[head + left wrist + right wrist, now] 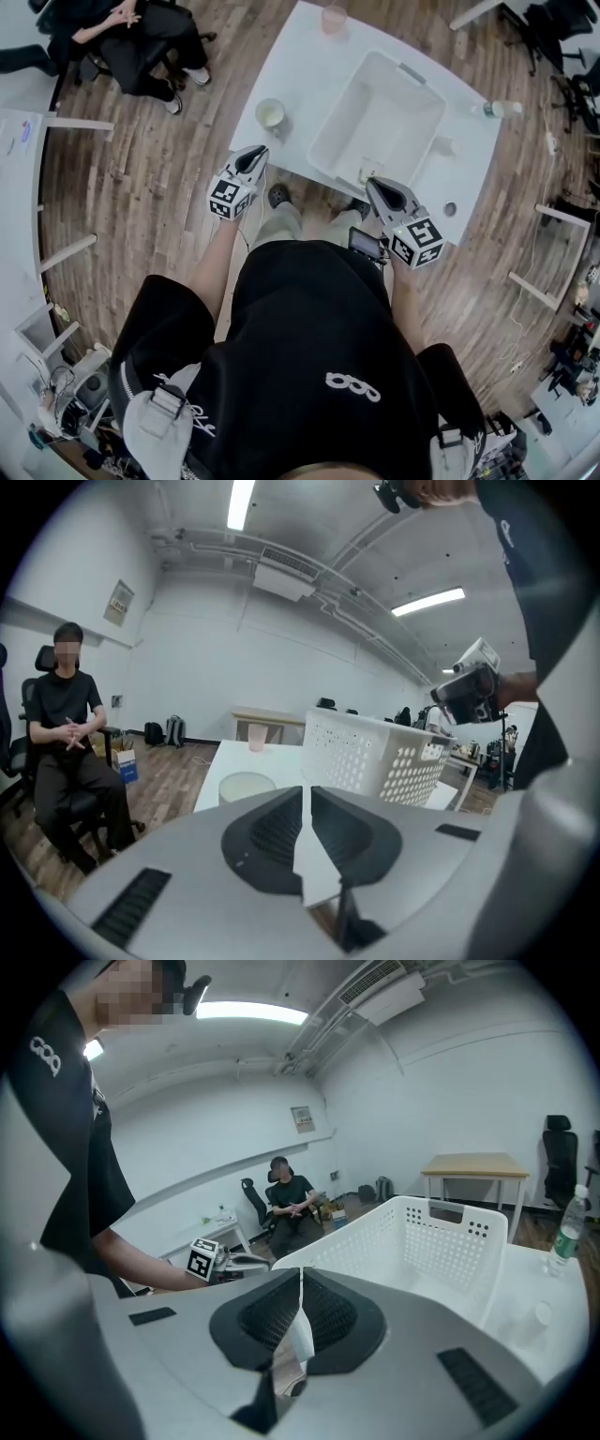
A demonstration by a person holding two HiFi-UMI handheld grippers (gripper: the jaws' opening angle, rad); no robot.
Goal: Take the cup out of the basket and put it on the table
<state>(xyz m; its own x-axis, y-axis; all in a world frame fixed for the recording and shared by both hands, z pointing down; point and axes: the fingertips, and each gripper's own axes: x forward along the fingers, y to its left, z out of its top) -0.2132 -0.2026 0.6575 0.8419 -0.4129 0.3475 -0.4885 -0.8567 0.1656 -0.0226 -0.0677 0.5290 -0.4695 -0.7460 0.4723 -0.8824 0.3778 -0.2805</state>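
Observation:
A pale cream cup [269, 113] [247, 786] stands upright on the white table [281, 56], just left of the white perforated basket [375, 122] [375, 754] [441, 1241]. The basket's inside looks bare in the head view. My left gripper [255, 153] [306, 789] hangs shut and empty at the table's near left edge, short of the cup. My right gripper [371, 183] [301, 1274] is shut with nothing in it, by the basket's near rim.
A pink cup [334, 17] [256, 737] stands at the table's far end. A plastic bottle [502, 108] [567, 1227] and small bits lie right of the basket. A person [141, 37] [66, 752] sits on a chair to the far left. Wooden floor surrounds the table.

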